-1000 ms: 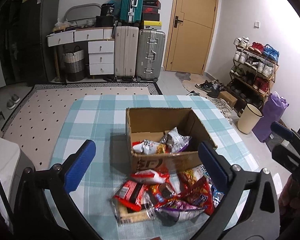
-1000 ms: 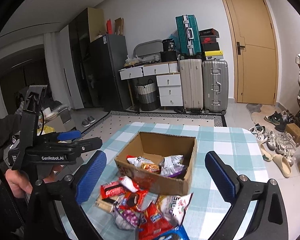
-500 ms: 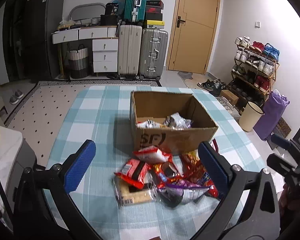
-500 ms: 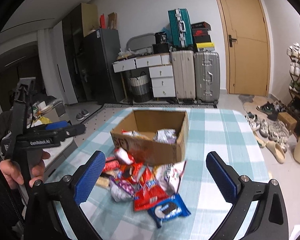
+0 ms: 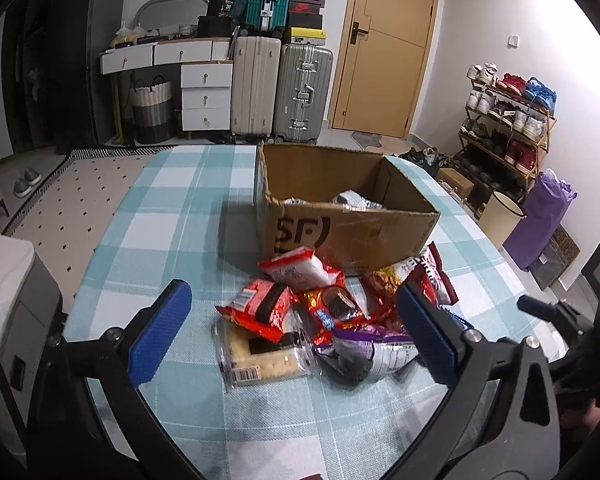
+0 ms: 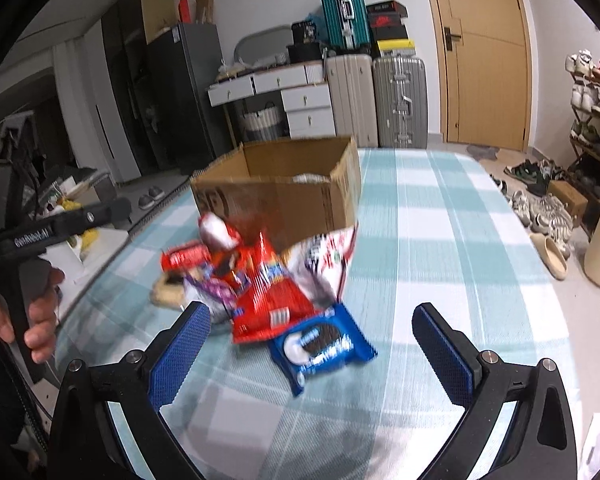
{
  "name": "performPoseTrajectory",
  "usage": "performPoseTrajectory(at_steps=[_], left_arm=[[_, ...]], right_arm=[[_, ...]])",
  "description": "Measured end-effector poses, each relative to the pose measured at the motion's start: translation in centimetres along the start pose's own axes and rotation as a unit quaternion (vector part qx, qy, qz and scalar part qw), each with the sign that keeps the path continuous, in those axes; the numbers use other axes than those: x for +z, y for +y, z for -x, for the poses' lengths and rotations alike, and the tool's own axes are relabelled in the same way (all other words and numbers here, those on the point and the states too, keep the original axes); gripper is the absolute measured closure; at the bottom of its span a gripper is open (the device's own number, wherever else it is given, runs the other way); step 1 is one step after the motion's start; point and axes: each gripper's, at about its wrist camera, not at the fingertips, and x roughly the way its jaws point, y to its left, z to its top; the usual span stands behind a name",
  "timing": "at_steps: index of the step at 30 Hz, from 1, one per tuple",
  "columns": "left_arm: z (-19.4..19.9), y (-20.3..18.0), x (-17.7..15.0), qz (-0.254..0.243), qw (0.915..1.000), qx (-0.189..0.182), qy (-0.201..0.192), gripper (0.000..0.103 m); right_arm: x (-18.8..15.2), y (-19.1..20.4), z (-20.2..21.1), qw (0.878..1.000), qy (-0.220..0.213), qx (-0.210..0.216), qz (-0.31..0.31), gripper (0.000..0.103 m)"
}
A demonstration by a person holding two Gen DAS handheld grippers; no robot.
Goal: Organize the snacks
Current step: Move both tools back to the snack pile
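Checked cloth covered a table in a cluttered room. Snacks lay heaped against the front of a box, which already held a few packets. A blue packet lay nearest the right gripper. Both it and the left gripper hovered with jaws apart, empty, seemingly ready to pick.

1 cardboard box, 3 suitcases, 1 blue cookie pack.
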Motion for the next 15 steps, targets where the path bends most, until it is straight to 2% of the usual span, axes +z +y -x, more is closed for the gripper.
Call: performPoseTrajectory(at_steps=[6, 15], left_arm=[[-1.9, 0.6, -1.7, 0.010, 0.9997, -0.006, 0.021, 0.001], [-3.3, 1.9, -3.1, 0.020, 0.9993, -0.008, 0.030, 0.001]], right_arm=[[-1.5, -0.5, -2.5, 0.999, 0.031, -0.005, 0.006, 0.001], [-2.0, -1.5, -5.7, 0.997, 0.071, -0.006, 0.008, 0.001]])
